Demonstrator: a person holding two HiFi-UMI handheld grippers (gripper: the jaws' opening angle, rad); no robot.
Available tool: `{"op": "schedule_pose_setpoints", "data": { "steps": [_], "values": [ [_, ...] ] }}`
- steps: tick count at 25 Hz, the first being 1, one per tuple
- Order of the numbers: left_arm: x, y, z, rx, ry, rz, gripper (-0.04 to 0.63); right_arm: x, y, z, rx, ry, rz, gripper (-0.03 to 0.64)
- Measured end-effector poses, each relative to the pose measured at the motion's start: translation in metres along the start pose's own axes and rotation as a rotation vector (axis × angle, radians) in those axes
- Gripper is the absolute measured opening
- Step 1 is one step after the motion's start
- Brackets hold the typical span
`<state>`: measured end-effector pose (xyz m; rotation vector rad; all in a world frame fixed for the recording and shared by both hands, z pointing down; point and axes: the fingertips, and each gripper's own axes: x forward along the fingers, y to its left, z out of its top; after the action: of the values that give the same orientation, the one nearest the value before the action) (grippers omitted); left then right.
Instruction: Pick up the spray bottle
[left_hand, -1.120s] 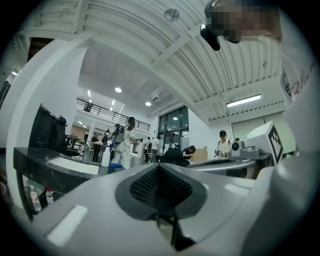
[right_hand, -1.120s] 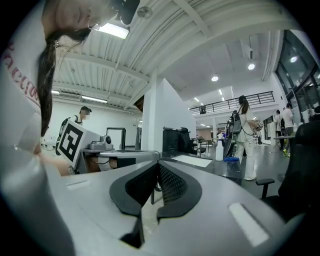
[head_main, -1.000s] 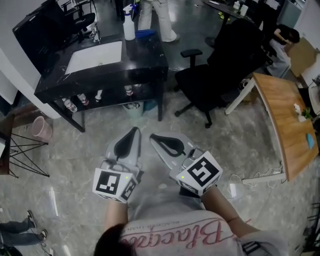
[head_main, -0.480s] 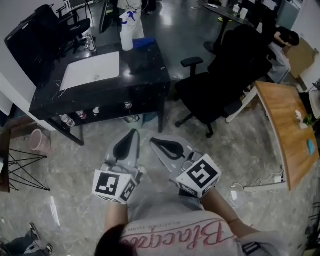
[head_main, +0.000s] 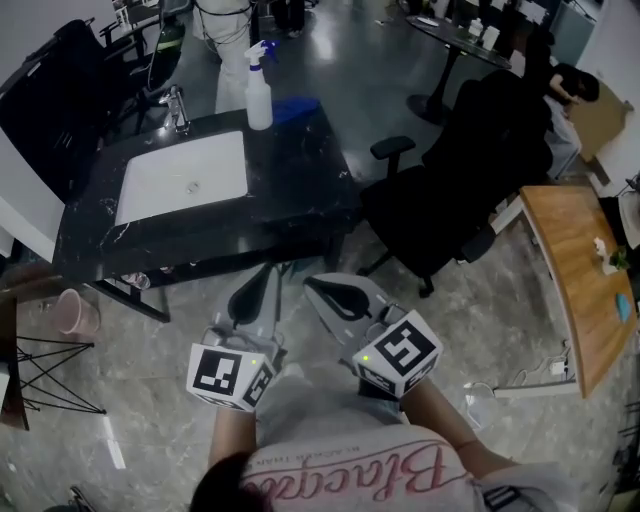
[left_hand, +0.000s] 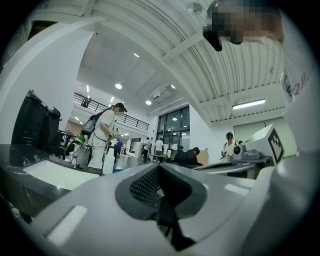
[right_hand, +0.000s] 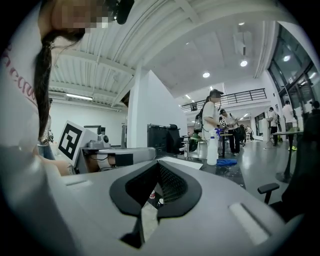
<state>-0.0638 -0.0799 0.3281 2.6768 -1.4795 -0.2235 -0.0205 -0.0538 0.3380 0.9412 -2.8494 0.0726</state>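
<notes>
A white spray bottle (head_main: 259, 88) with a blue trigger head stands upright at the back edge of a black counter (head_main: 300, 190), next to a blue cloth (head_main: 296, 106). My left gripper (head_main: 267, 270) and right gripper (head_main: 311, 284) are held side by side near the counter's front edge, well short of the bottle. Both are shut with nothing between their jaws. In the left gripper view the spray bottle (left_hand: 107, 163) shows small, left of the closed left gripper (left_hand: 159, 166). In the right gripper view the spray bottle (right_hand: 212, 148) stands far ahead, right of the closed right gripper (right_hand: 159, 165).
A white sink (head_main: 183, 177) with a faucet (head_main: 178, 104) is set into the counter. A black office chair (head_main: 465, 170) stands to the right, with a wooden table (head_main: 578, 268) beyond it. A person in white (head_main: 222, 40) stands behind the counter. A pink bin (head_main: 72, 312) sits on the floor at left.
The counter and spray bottle have slid down and nearer in the head view as both grippers moved forward toward them. Both stayed shut.
</notes>
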Motion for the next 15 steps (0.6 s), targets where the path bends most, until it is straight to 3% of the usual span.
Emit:
{"op": "schedule_pose_setpoints", "data": {
  "steps": [9,15],
  "values": [
    [0.032,0.072,0.002,0.008,0.018,0.031,0.0,0.068,-0.025,0.004,-0.001,0.006,0.026,0.003],
    [0.066,0.087,-0.004,0.028,0.04,-0.006,0.0,0.087,-0.069,-0.006,0.067,0.014,-0.032,0.003]
  ]
}}
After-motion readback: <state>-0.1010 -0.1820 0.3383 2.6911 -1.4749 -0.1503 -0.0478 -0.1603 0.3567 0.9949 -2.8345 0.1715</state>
